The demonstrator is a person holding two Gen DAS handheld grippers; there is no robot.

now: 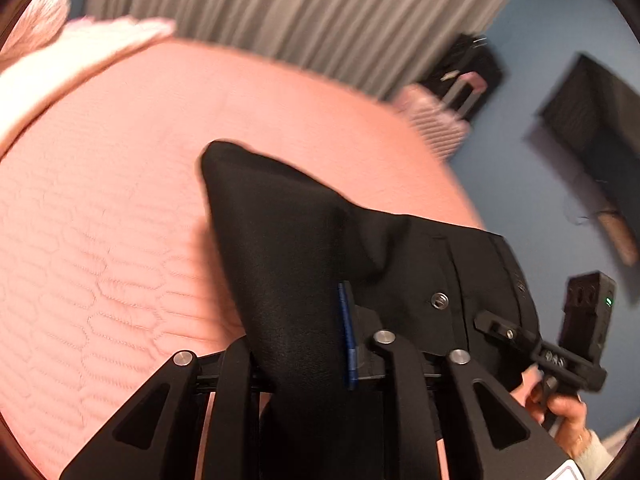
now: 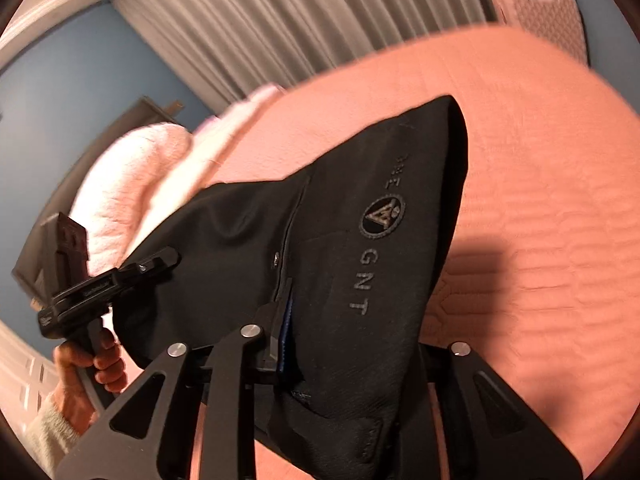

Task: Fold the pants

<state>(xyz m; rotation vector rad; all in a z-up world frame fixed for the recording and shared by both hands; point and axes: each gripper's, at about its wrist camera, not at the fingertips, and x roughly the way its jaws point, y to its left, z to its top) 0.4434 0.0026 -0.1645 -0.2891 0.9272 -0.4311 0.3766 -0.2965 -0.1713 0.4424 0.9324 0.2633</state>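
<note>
Black pants [image 1: 304,232] hang in the air above a pink quilted bed [image 1: 120,200], held up between both grippers. My left gripper [image 1: 344,320] is shut on the waist end of the pants; cloth drapes over its fingers, and a metal snap [image 1: 440,301] shows beside it. My right gripper [image 2: 288,320] is shut on the other side of the pants [image 2: 360,240], whose grey logo and letters face the camera. Each gripper shows in the other's view, the right one [image 1: 520,336] and the left one [image 2: 148,266], both clamped on the cloth edge.
The pink bed [image 2: 540,200] lies below. A fluffy pink-white blanket [image 2: 132,184] lies at one end of the bed. Grey curtains [image 1: 300,20], a blue wall, a pink suitcase [image 1: 440,116] and a dark wall-mounted screen [image 1: 592,128] stand beyond the bed.
</note>
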